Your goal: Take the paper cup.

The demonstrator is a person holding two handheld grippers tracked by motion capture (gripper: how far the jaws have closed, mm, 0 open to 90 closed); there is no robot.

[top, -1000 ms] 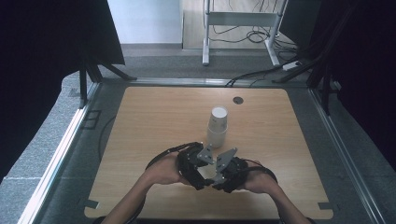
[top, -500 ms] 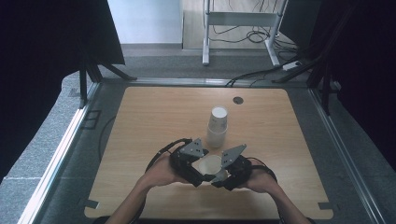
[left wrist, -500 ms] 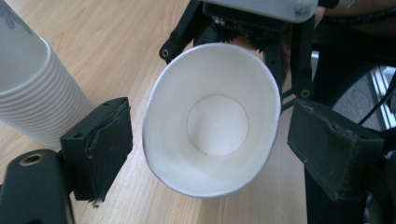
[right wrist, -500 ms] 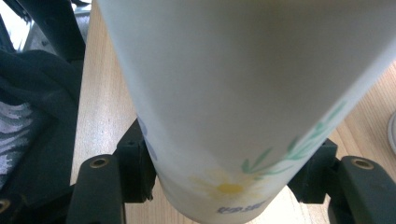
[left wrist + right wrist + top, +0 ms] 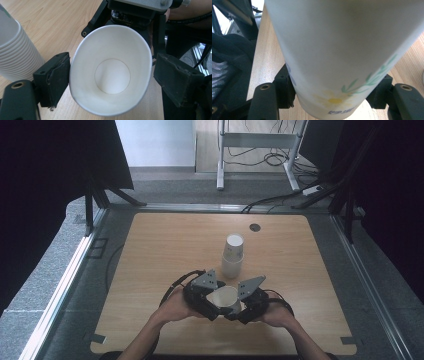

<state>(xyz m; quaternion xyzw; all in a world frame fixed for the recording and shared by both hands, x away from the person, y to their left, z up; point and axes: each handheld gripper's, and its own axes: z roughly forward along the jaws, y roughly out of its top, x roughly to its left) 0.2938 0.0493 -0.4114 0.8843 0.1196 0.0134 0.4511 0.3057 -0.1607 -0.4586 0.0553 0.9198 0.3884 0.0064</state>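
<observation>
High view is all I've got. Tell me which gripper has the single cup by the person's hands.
Observer: The right gripper has it. Its pads press both sides of the cup near its narrow end.
Operator: Now give me the left one.
Observer: The left gripper faces the cup's open mouth, with a jaw on either side of the rim. One pad stands just off the rim, so it has no grip.
Operator: Report the inside.
Observer: It is empty, with a bare white bottom.
</observation>
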